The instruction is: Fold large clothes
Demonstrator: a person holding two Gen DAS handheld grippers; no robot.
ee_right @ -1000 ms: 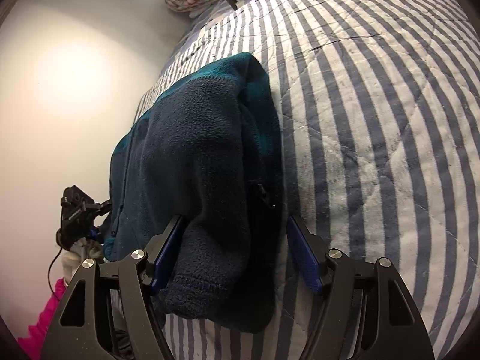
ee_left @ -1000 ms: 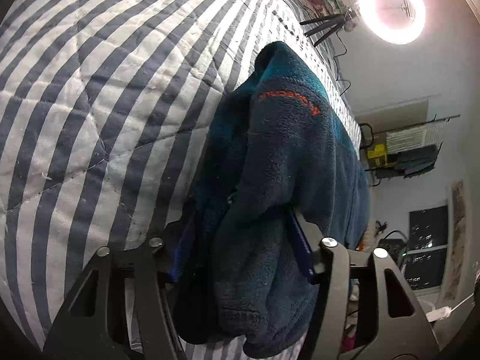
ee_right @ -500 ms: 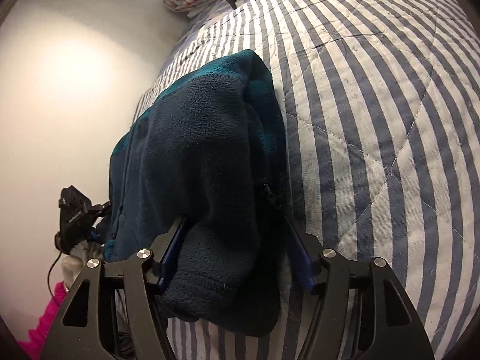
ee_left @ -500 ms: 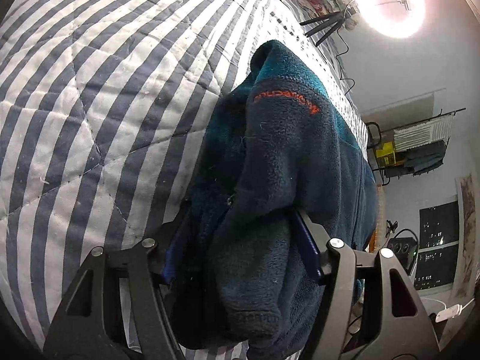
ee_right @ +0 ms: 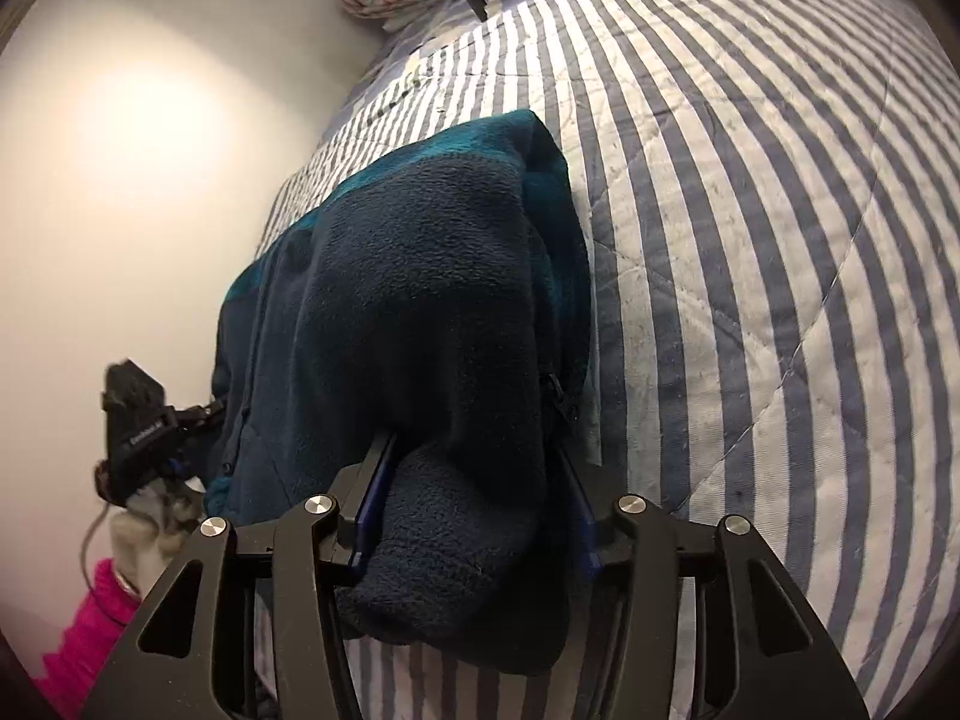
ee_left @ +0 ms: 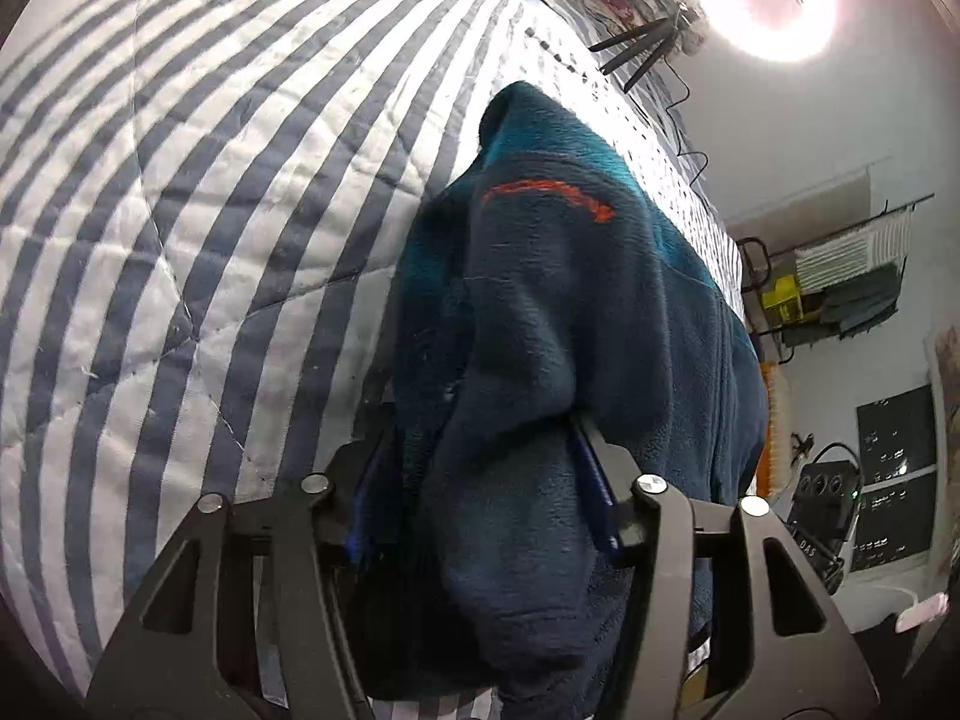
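Left wrist view shows the striped quilt (ee_left: 180, 210) filling the frame, with the fleece (ee_left: 570, 330) lying folded along its edge. The left gripper (ee_left: 480, 480) pinches a thick bunch of fleece between its blue pads; the fingertips are buried in cloth. The right gripper (ee_right: 474, 498), jaws just closing, squeezes another fold of the fleece (ee_right: 420, 300). The orange lettering (ee_left: 546, 195) is too blurred to read.
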